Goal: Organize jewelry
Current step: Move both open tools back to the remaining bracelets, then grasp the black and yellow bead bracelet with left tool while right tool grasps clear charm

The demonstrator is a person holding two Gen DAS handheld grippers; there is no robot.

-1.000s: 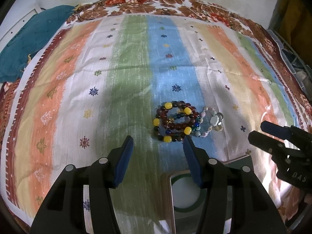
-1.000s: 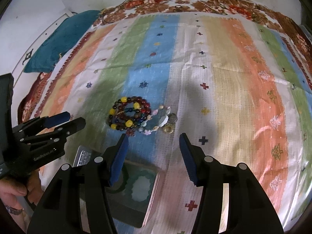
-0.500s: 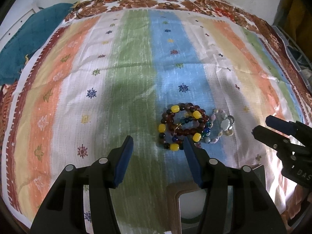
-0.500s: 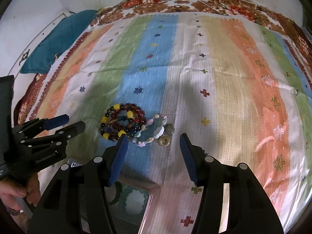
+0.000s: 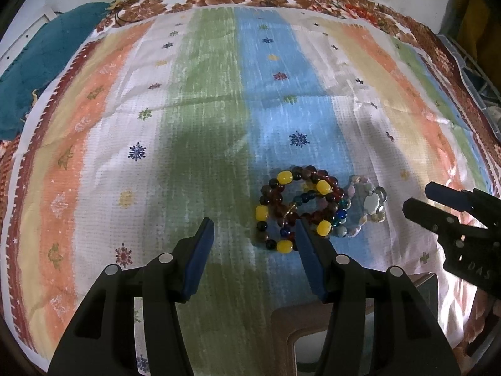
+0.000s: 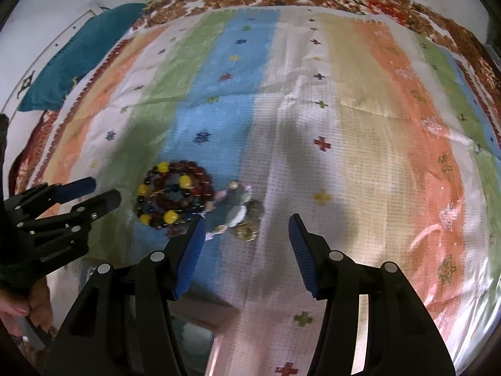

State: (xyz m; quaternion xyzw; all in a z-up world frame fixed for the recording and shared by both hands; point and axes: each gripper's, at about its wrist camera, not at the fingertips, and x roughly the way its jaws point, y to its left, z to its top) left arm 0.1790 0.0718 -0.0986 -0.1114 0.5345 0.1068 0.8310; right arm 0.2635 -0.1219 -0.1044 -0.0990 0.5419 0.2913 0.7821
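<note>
At nine to ten o'clock in the left wrist view a teal cloth (image 5: 37, 62) lies bunched off the edge of the striped bedspread (image 5: 203, 100), out of the work. Lower, at about six o'clock, the left gripper (image 5: 255, 232) hangs with its jaws apart and nothing between them, tilted steeply down over the green stripe; its right fingertip sits just in front of the pile, likely lined up to take the near ring. At centre, toward four o'clock, the beaded bracelets (image 5: 297, 206), dark red and blue beads with yellow ones, lie coiled on one another on the blue stripe, touching a paler shell bracelet (image 5: 364, 206) on their right. A jewelry box (image 5: 313, 338) waits at six o'clock, close under the gripper, probably the place they are meant to go. In the right wrist view the right gripper (image 6: 245, 228) at six o'clock is likewise spread and empty, the shell bracelet and a gold trinket (image 6: 247, 233) just ahead of its left finger.
</note>
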